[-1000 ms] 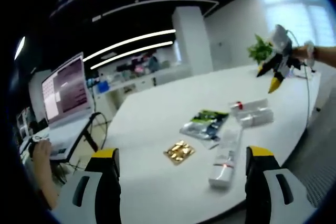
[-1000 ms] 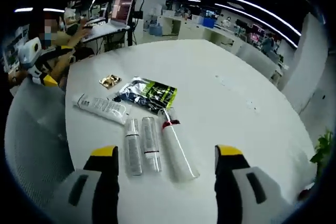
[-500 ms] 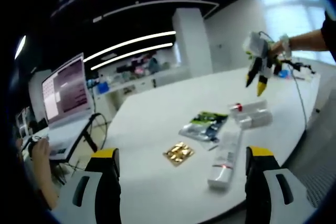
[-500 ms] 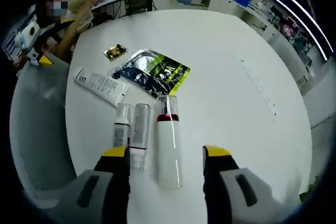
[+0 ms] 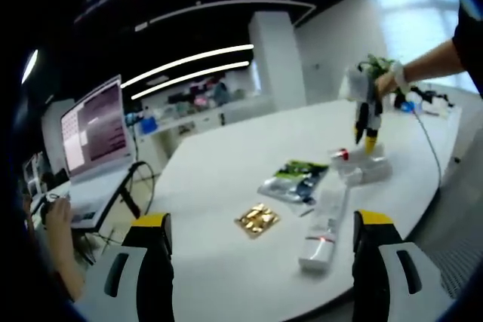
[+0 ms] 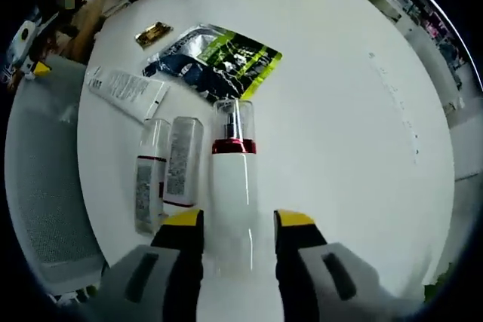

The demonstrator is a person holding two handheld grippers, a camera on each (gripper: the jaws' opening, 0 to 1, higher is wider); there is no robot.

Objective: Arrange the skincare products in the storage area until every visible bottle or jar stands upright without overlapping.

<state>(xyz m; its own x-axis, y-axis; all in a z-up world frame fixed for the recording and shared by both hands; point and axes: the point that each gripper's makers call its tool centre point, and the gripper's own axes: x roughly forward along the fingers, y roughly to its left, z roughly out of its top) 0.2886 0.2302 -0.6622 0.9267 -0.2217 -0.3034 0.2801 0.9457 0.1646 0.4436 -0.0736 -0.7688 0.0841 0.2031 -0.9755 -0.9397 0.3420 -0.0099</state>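
In the right gripper view, the right gripper straddles the white pump bottle, its yellow-tipped jaws standing either side of the bottle's body at about 6 o'clock. The jaws look close to the bottle's sides, but I cannot tell whether they press it yet; no grasp is confirmed. The bottle lies flat on the white table, its red collar and clear cap pointing toward 12 o'clock. Just beside it, at 9 o'clock, two clear-capped bottles lie side by side, also flat. Farther out at 10 o'clock rests a white tube, lying down. Beyond the pump bottle's cap, at 12 o'clock, sits a dark and green sachet, and farther still at 11 o'clock a small gold packet.

In the left gripper view, the left gripper hangs released above the near table edge, jaws wide apart and holding nothing. The tube lies just ahead at 4 o'clock, with the gold packet at 6 o'clock of the view's middle.

As I judge it, the task is barely begun: no bottle stands upright. The pump bottle, both smaller bottles and likely the tube remain to be raised and spaced apart.
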